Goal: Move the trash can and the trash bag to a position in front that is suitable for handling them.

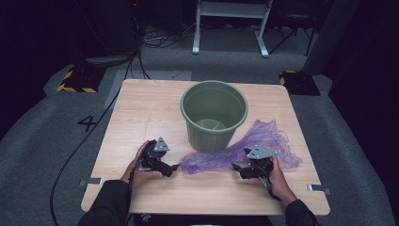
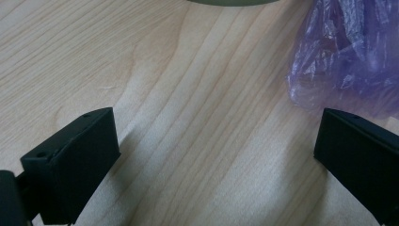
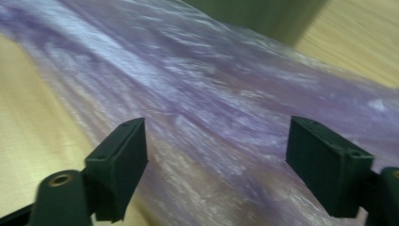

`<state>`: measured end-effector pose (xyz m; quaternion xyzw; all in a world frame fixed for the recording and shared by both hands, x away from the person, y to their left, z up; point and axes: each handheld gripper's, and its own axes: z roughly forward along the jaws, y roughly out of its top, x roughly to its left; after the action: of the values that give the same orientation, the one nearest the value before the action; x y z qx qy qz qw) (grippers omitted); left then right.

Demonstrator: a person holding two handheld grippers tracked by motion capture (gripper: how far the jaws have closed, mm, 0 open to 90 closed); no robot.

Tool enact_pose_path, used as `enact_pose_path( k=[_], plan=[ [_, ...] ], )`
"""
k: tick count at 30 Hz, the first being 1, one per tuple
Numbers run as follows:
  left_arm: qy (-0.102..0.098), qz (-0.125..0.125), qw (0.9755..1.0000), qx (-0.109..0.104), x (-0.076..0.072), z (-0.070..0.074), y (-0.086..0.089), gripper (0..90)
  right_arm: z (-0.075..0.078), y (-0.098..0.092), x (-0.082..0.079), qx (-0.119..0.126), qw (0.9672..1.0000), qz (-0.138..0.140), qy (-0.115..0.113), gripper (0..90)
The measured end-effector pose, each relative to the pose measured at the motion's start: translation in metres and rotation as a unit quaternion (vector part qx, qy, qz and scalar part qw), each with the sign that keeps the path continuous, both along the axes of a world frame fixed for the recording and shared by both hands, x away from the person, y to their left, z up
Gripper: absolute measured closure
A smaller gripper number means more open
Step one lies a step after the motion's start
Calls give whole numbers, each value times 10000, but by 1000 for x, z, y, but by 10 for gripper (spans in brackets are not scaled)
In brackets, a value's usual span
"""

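A crumpled purple plastic bag [image 1: 235,151] lies on the wooden table [image 1: 141,113] in front of a green bucket [image 1: 214,113], stretching from the table's middle to the right. My left gripper [image 1: 175,166] rests on the table just left of the bag's end, open, with bare wood between its jaws; the bag's end [image 2: 343,52] lies just beyond its right jaw. My right gripper [image 1: 234,166] hovers at the bag's middle, open. In the right gripper view the bag [image 3: 211,108] spreads under and between the jaws, and neither pad presses on it.
The bucket [image 3: 263,16] stands upright behind the bag, with nothing seen inside it. Metal clips [image 1: 319,189] sit at the table's front corners. A cable [image 1: 80,141] runs over the grey floor at the left.
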<state>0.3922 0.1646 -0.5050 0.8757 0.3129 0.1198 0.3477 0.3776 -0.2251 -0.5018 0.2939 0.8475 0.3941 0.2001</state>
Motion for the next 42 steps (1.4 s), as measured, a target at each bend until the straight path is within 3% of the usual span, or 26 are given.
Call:
enact_pose_path(
  k=[1,7,15,23,28,35,42],
  plan=[
    [-6,-13,10000,11,1,0,-1,0,1,-1,2,70,10000,-13,34,198],
    [11,-31,10000,-4,5,0,-6,0,-1,-2,13,-129,9996,-97,224,210],
    [4,-99,10000,-2,11,0,-12,0,-1,-8,24,106,9983,-87,566,342],
    [-7,-172,9999,-1,13,0,-12,0,0,-18,29,222,9979,-293,527,606],
    [43,-217,9997,69,9,1,-2,2,0,-18,27,210,9982,-307,465,736],
    [-8,-120,9999,9,-2,0,15,3,0,-19,26,186,9985,-318,403,851],
    [-12,57,10000,-9,-14,0,23,3,0,-22,25,248,9982,-406,368,879]
  ],
)
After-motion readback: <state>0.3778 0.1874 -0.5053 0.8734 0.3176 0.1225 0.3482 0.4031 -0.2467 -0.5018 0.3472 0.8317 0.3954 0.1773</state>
